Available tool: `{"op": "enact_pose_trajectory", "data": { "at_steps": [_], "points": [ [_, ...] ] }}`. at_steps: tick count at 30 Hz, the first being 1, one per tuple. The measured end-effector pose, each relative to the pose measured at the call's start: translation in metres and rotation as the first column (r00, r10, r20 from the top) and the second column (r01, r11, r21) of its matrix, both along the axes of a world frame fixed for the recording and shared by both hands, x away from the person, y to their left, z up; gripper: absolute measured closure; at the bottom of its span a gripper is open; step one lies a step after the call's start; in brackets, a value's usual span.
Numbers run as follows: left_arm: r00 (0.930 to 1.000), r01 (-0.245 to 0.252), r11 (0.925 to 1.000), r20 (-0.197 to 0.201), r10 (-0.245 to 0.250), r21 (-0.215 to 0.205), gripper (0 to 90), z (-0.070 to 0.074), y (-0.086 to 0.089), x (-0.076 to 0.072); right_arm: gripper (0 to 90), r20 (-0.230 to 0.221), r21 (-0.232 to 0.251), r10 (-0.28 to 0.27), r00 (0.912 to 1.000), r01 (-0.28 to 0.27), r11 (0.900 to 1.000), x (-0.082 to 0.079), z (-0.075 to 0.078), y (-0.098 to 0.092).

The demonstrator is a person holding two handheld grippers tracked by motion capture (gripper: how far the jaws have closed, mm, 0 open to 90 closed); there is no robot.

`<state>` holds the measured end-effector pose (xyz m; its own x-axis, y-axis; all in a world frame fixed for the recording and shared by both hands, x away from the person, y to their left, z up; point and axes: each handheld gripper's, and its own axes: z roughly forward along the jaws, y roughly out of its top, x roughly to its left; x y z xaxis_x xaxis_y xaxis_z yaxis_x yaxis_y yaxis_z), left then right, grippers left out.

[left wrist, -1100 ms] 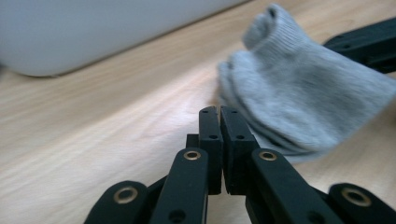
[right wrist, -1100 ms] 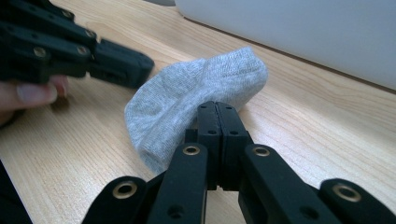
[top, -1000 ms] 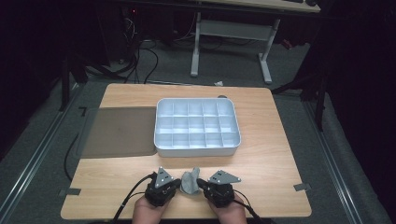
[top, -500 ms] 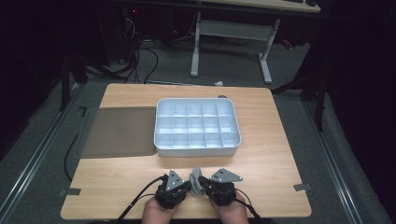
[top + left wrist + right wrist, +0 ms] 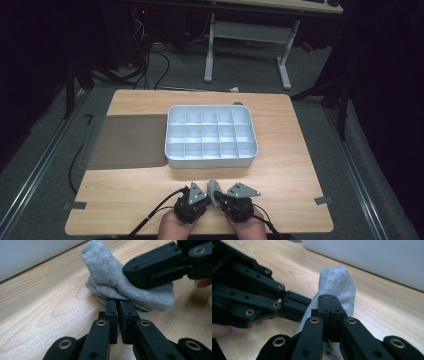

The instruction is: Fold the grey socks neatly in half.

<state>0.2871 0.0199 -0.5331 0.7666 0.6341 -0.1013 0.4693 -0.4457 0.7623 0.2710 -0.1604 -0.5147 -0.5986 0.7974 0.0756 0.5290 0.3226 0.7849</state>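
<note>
A grey sock (image 5: 213, 189) is found bunched at the table's (image 5: 295, 165) near edge, clamped between the closed jaws of the left gripper (image 5: 117, 305) and the right gripper (image 5: 329, 300), which are set close together. A white compartment tray (image 5: 210, 160) is seen just beyond, beside a dark mat (image 5: 127, 140); nothing is interposed.

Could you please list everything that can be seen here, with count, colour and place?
sock: one, grey, near table edge, pinched between both grippers
compartment tray: one, white, table centre
mat: one, grey-brown, left of the tray
table: one, light wood
desk frame: one, white, on the floor behind
left gripper: one, black, shut on the sock
right gripper: one, black, shut on the sock
hands: two, bottom edge
</note>
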Motion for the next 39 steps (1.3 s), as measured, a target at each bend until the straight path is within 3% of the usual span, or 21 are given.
{"op": "enact_pose_trajectory", "data": {
  "at_steps": [3,13,17,19,22,28,34,39],
  "points": [
    [1.0,-0.003,1.0,-0.001,0.003,-0.002,85.7,0.0,0.001,-0.001,90.0,-0.007,0.005,-0.002,1.0,0.003,1.0,-0.001,-0.002,-0.001],
    [0.9992,-0.005,0.9989,-0.039,0.003,-0.046,84.2,0.001,0.012,0.001,90.0,0.036,-0.023,0.007,0.9993,-0.006,1.0,-0.007,-0.01,0.002],
    [0.9994,-0.035,0.9948,-0.011,0.034,-0.096,88.0,0.011,0.024,0.0,90.0,0.046,-0.04,0.015,0.9988,-0.013,0.999,-0.007,-0.009,0.002],
    [0.9987,-0.042,0.989,0.024,0.045,-0.142,88.7,0.023,0.026,-0.001,90.0,0.051,-0.04,0.018,0.9985,-0.016,0.999,-0.007,-0.01,0.002],
    [0.9998,-0.012,0.9854,0.014,0.014,-0.17,88.3,0.033,0.017,0.003,90.0,0.064,-0.032,0.015,0.9978,-0.013,0.999,-0.008,-0.011,0.002],
    [0.9995,0.024,0.9866,0.024,-0.02,-0.161,86.9,0.033,-0.009,0.012,90.0,0.065,-0.027,0.018,0.9977,-0.017,1.0,-0.009,-0.012,0.002],
    [0.9992,-0.04,0.9872,-0.007,0.039,-0.155,88.9,0.017,-0.005,0.021,90.0,0.076,-0.03,0.016,0.997,-0.013,0.999,-0.01,-0.012,0.002],
    [0.9992,-0.04,0.9887,0.0,0.041,-0.145,90.0,0.01,0.0,0.02,90.0,0.083,-0.03,0.018,0.9964,-0.015,0.999,-0.011,-0.013,0.003]
  ]
}}
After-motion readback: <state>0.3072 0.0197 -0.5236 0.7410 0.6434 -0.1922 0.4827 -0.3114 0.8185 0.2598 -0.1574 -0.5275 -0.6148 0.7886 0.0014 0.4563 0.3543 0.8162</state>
